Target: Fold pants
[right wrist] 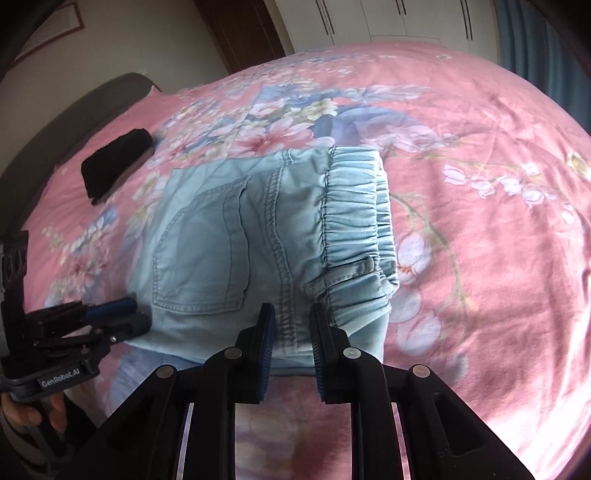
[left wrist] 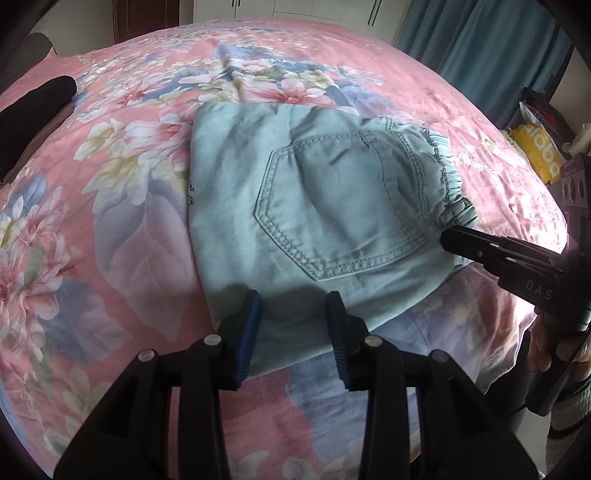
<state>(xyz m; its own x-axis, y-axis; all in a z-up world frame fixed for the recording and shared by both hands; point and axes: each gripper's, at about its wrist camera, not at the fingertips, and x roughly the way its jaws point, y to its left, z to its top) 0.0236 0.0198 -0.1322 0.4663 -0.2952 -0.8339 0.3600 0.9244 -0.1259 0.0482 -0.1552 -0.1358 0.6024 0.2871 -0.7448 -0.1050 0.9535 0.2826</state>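
Light blue pants lie folded into a compact rectangle on the pink floral bedspread, back pocket up, elastic waistband at the right. My left gripper is open over the near edge of the pants, holding nothing. My right gripper is open at the near edge by the waistband, jaws either side of a seam. The right gripper also shows in the left wrist view, tips at the waistband corner. The left gripper shows in the right wrist view at the pants' left edge.
A folded black garment lies on the bed to the far left, also in the left wrist view. A yellow bag and teal curtains stand beyond the bed's right side. White wardrobes stand behind.
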